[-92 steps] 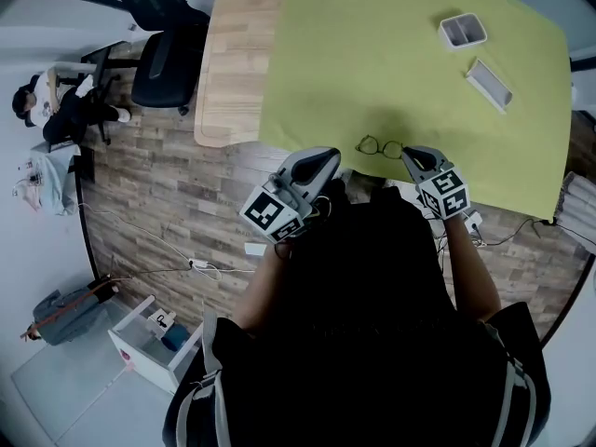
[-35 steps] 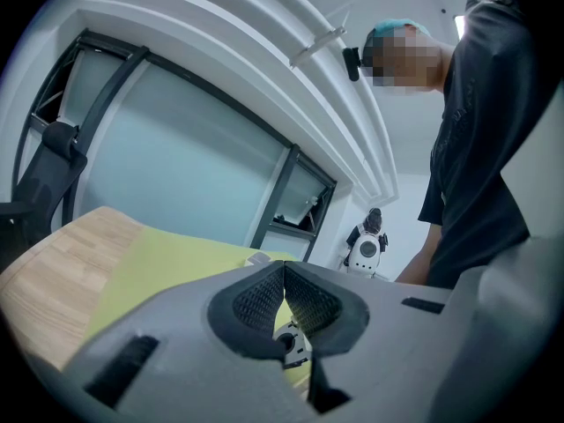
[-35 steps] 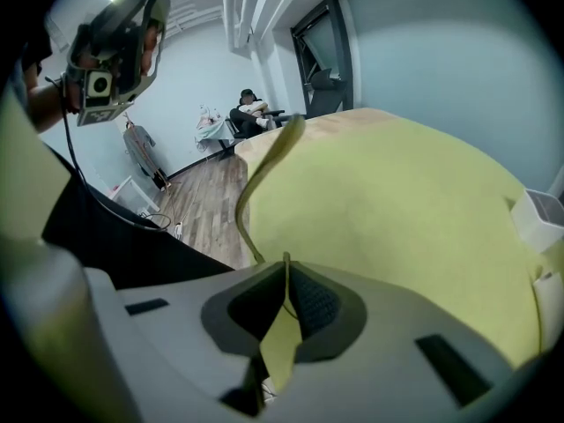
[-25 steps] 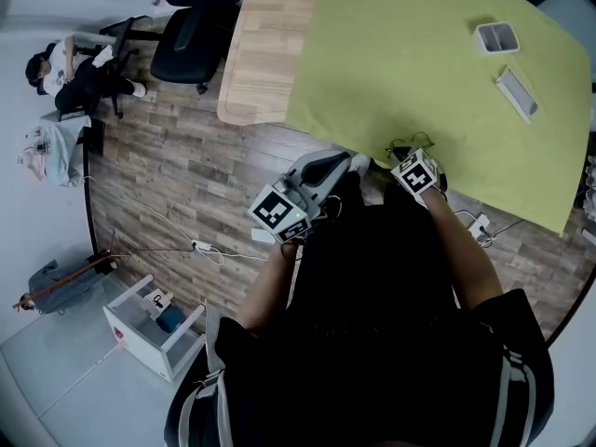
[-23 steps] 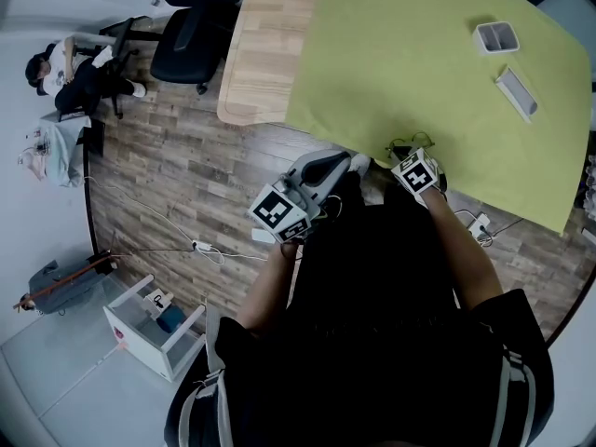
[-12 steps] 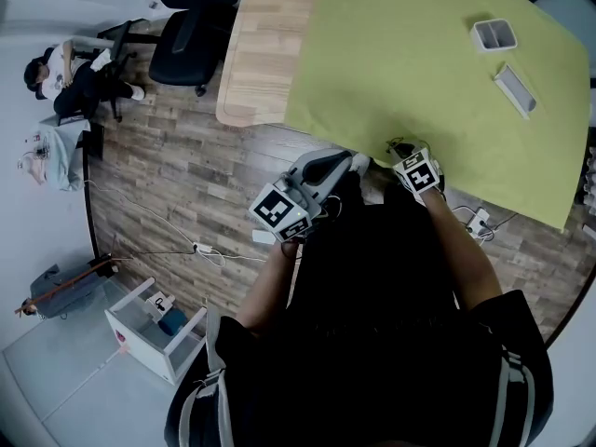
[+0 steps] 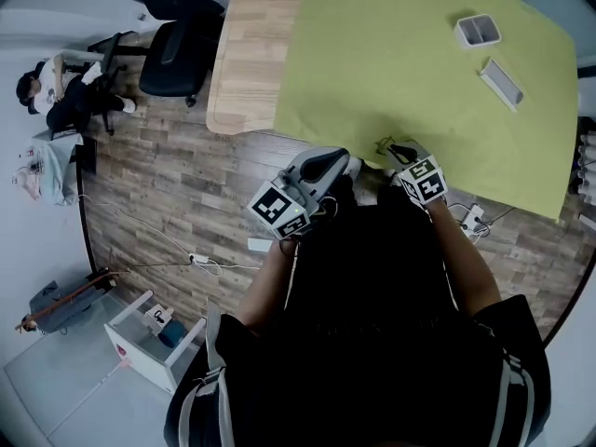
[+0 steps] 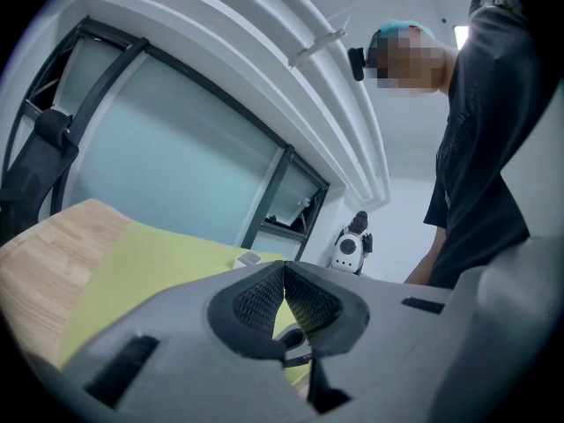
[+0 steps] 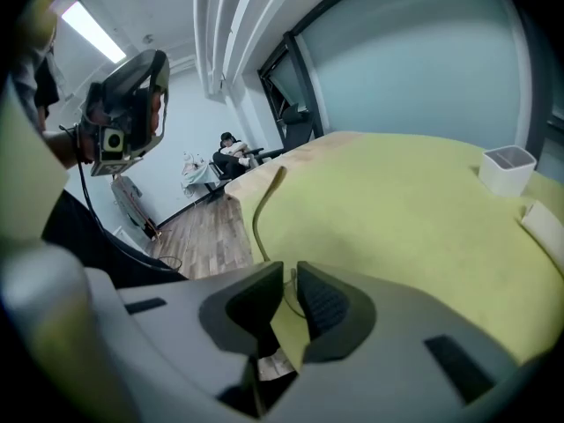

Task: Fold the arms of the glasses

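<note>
The thin-framed glasses (image 7: 385,145) are at the near edge of the yellow-green mat (image 7: 391,54). My right gripper (image 7: 399,149) is on them. In the right gripper view its jaws (image 9: 291,282) stand almost together with a thin piece of the frame between them, and one olive arm of the glasses (image 9: 261,208) curves up to the left. My left gripper (image 7: 343,159) hovers just left of the glasses, off the mat's edge. Its pads (image 8: 264,296) touch and hold nothing.
A white tray (image 7: 477,30) and a flat grey case (image 7: 500,83) lie at the mat's far right. Bare wooden tabletop (image 7: 244,54) shows left of the mat, with an office chair (image 7: 177,49) beyond it. A person (image 7: 47,96) sits far left.
The glasses lay flat beside my right gripper 3.7 s ago; now that gripper is closed on them and one arm sticks up. The left gripper has stayed close by.
</note>
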Motion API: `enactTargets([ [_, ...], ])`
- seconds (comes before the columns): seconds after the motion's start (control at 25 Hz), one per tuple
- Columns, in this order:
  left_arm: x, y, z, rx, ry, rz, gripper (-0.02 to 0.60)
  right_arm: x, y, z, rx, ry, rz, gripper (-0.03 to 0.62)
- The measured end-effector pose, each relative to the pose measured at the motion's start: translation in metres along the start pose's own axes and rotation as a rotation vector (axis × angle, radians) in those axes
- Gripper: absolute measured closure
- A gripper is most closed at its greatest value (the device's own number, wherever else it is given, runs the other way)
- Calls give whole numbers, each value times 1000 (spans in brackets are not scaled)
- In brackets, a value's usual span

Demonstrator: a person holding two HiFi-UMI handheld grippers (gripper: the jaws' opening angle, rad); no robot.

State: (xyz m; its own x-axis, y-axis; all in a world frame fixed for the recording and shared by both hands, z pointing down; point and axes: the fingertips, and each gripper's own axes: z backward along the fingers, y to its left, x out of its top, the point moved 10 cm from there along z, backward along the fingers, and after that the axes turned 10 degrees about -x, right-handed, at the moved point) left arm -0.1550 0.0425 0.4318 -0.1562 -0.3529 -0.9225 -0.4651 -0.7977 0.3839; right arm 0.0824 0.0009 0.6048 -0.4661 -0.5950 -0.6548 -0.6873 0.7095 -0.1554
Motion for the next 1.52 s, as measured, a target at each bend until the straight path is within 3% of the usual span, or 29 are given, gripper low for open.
enactTargets([
  [0.36,3,1,-10,-30,-1,-20,563,16,0,22,54,-74,-83,551],
  [0.56,4,2,-11,-33,-5,-19,563,25,-2,28,78,-93,-98,493],
  [0.96,4,4,-9,-28,-8,-22,561,45,-13,30,103,-132,-134,493],
  [1.32,4,5,-7,-20,-9,-16,561,55,-12,28,115,-122,-98,494],
  [1.52,2,5,-10,-30,4,-13,563,54,-15,33,119,-115,-137,536],
])
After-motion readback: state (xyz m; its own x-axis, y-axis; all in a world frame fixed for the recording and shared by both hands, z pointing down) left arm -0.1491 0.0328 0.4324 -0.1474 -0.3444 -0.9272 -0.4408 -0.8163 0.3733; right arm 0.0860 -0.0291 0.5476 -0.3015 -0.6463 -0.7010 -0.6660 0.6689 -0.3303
